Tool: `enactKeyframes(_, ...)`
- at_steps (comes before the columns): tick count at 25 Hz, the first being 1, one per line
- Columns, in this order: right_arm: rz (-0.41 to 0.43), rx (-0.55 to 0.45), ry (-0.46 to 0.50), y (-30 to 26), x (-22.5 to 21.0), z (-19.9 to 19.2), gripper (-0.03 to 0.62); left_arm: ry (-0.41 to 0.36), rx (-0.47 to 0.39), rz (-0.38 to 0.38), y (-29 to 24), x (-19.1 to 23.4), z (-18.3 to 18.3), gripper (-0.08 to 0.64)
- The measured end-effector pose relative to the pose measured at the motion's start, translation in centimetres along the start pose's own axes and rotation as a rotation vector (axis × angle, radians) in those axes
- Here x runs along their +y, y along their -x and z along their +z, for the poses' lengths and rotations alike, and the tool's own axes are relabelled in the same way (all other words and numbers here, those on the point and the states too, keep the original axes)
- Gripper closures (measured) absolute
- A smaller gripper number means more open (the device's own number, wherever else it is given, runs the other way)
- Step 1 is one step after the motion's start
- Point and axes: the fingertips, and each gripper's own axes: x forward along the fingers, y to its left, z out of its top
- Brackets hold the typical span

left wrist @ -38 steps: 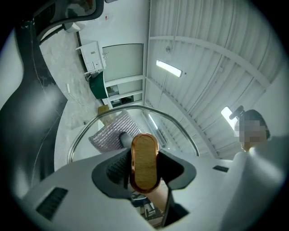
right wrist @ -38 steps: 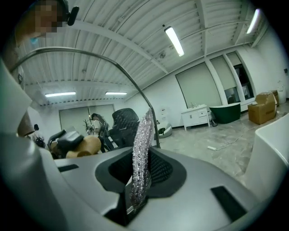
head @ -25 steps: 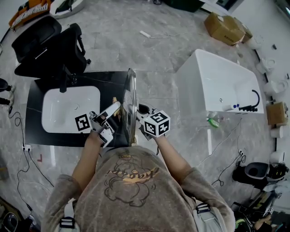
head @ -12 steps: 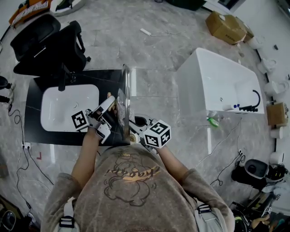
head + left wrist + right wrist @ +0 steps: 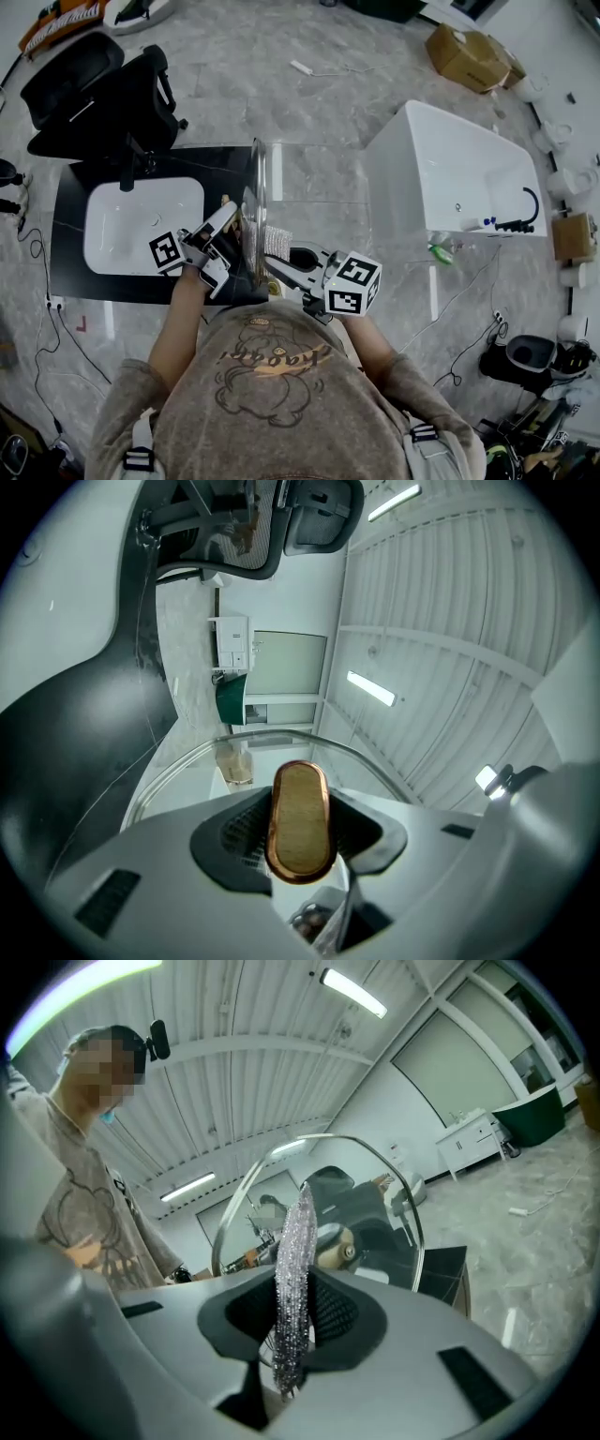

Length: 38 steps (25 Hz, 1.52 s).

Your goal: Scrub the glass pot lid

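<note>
Grip first: your left gripper [image 5: 300, 822] is clamped on the copper-rimmed knob [image 5: 298, 799], and it holds the glass pot lid [image 5: 255, 202] on edge above the right end of the black counter [image 5: 216, 164]. The lid's rim runs away from you in the head view, with its knob face turned toward your left hand.

Your right gripper [image 5: 295, 1312] pinches a silvery mesh scrubber [image 5: 296, 1241], which stands upright between the jaws. It is the nearer tool: the inner face of the glass lies straight ahead of it, just beside the scrubber. You cannot tell from here whether they touch.

Strokes likely need to run flat across that face. Open floor lies on your right before the white bathtub [image 5: 450, 169], and the sink [image 5: 141, 225] lies on your left.
</note>
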Motion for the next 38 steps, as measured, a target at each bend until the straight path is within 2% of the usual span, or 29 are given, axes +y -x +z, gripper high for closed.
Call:
enactKeyframes(4, -0.002, -0.086, 0.009, 0.4, -0.3, 4.2, 0.512, 0.009, 0.031, -0.001, 0.0, 0.3, -0.4, 0.382)
enactKeyframes(9, -0.064, -0.172, 0.052, 0.8, -2.3, 8.9, 0.512, 0.034, 0.048, -0.014, -0.4, 0.3, -1.1, 0.382)
enactKeyframes(17, -0.141, -0.205, 0.064, -0.4, -6.1, 10.5, 0.512, 0.061, 0.072, -0.059, -0.9, -0.6, -1.6, 0.382)
enactKeyframes(28, -0.300, -0.111, 0.052, -2.7, -13.3, 6.8, 0.512, 0.073, 0.075, -0.096, -0.7, -1.3, -1.7, 0.382)
enactKeyframes(38, -0.362, 0.075, 0.012, -3.9, -17.0, -0.8, 0.512, 0.075, 0.051, -0.082, -0.5, -1.2, -1.2, 0.382)
